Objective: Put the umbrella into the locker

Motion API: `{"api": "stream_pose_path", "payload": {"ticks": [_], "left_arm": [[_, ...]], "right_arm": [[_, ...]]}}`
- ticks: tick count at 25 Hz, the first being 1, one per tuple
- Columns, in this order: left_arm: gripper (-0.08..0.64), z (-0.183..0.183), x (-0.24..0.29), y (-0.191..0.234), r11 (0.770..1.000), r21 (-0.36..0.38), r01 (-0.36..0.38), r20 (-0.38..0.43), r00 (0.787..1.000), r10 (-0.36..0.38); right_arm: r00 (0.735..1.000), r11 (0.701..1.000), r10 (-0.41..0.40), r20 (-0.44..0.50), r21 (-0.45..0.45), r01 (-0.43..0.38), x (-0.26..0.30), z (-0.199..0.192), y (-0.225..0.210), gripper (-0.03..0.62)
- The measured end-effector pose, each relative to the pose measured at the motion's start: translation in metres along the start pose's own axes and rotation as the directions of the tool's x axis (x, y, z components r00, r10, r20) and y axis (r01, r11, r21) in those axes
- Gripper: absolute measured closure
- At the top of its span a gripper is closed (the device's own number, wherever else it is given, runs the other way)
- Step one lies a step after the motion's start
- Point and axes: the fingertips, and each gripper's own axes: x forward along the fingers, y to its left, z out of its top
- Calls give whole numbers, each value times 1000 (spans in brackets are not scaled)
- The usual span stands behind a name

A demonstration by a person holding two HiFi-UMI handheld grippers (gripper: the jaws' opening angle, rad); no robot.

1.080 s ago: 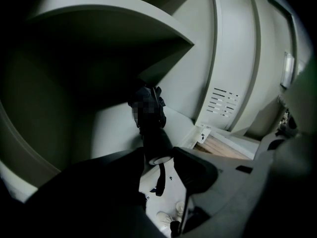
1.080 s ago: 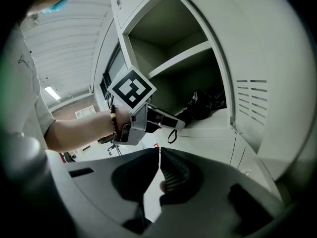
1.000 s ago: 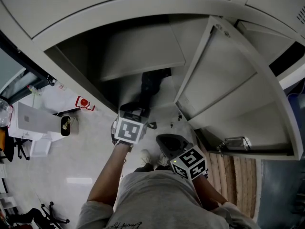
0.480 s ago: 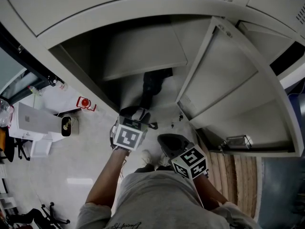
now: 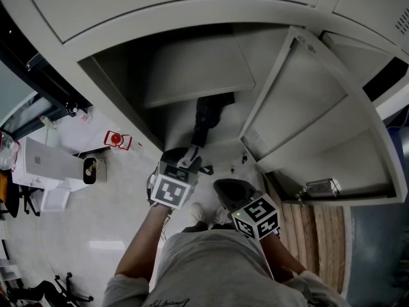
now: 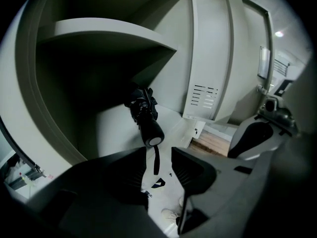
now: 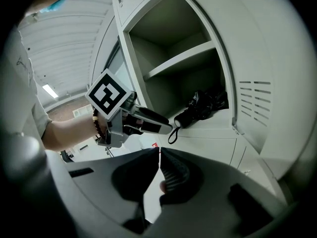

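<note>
A black folded umbrella (image 5: 203, 117) lies on the floor of the open locker compartment (image 5: 192, 75), its handle end (image 6: 150, 134) sticking out over the front edge. Its wrist strap (image 6: 156, 160) hangs loose. My left gripper (image 5: 187, 156) hovers just in front of the handle. Its jaws have just been closing but stand apart. In the left gripper view the strap hangs in line with the gap of the left gripper (image 6: 158, 157), unpinched. My right gripper (image 7: 159, 152) is shut on nothing, low and back from the locker at the right gripper (image 5: 222, 185).
The locker door (image 5: 300, 107) stands open to the right, with a latch (image 5: 319, 187) at its edge. A shelf (image 6: 109, 31) spans the compartment above the umbrella. A wooden pallet (image 5: 319, 229) lies at the lower right; a white box (image 5: 45, 162) and a red item (image 5: 115, 139) at left.
My left gripper has drawn back a little from the locker, away from the umbrella's handle. The umbrella has stayed where it lies. The right gripper has not moved.
</note>
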Motion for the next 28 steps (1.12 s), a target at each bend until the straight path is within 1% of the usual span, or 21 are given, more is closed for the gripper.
{"api": "stream_pose_path", "payload": {"ticks": [6,10,13,15,22,25,28], "left_arm": [[447,-3,-8,-1,1000,1,-6,15,1000,6],[488,-4,-14,-5,1000,17,-6,21,1000,5],[512,-8,-19,-6,999,31,-19,22,1000,19],[521,-10,-23,-7,999,37,-20,33,999,18],[537,-16,-42,-18,998,57,13,79,997,-17],[537,-22,-48,-27,997,65,30,72,997,-35],[537,-28,-55,-33,998,54,38,72,997,-42]], "right_arm": [[1000,1000,-11,-6,-12,11,-1,1,2,561],[1000,1000,-17,-3,-17,17,-2,3,3,561],[1000,1000,-19,-1,-21,19,-3,4,4,561],[1000,1000,-20,0,-23,20,-3,5,5,562],[1000,999,-31,2,-42,31,-3,9,5,561],[999,998,-40,0,-50,40,-3,9,4,561],[999,998,-36,0,-51,36,-2,9,6,561]]}}
